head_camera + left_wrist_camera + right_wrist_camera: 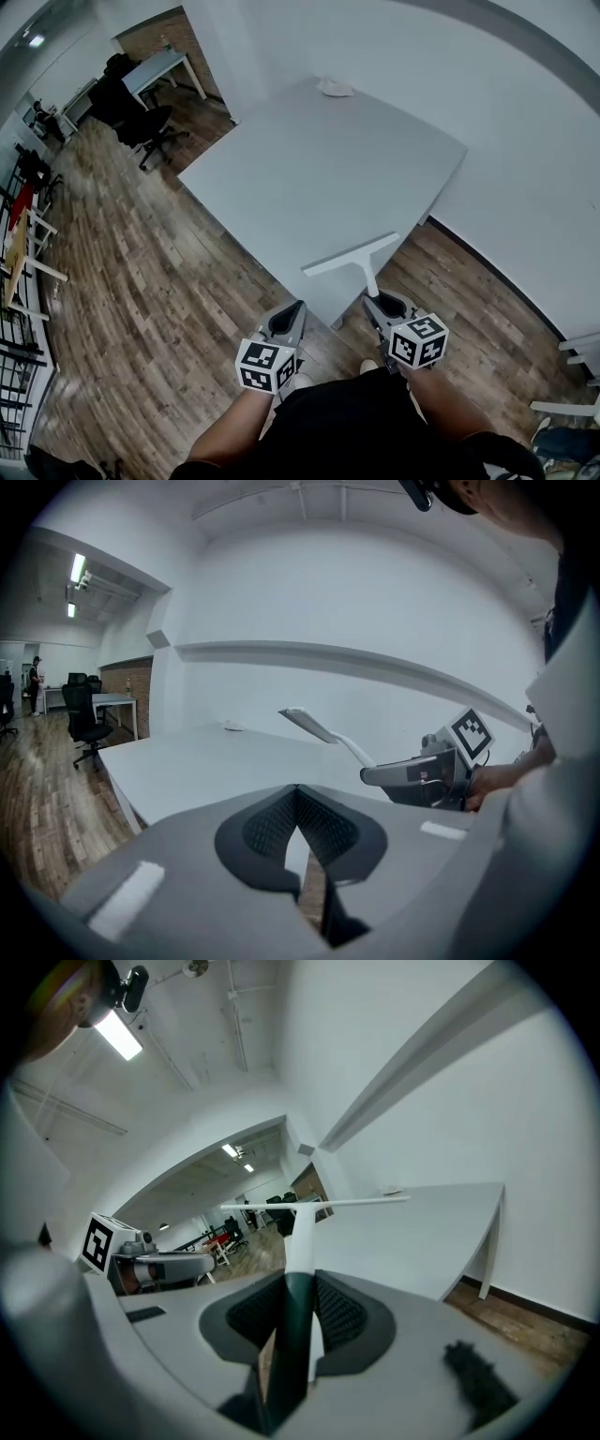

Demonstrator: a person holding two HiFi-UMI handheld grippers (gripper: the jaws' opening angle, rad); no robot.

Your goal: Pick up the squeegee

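Right gripper (298, 1281) clamps white T-shaped plastic squeegee (301, 1227) at handle end; blade leverage may twist it loose. Left gripper (296, 789) closed, empty.

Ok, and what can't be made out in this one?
- Small white thing at the table's far corner: too small and pale in every view to name.
- Squeegee handle's near end: hidden inside the right tool's grip, in the head and right gripper views.
- Distant figure by the desks, left gripper view: too small for any detail.
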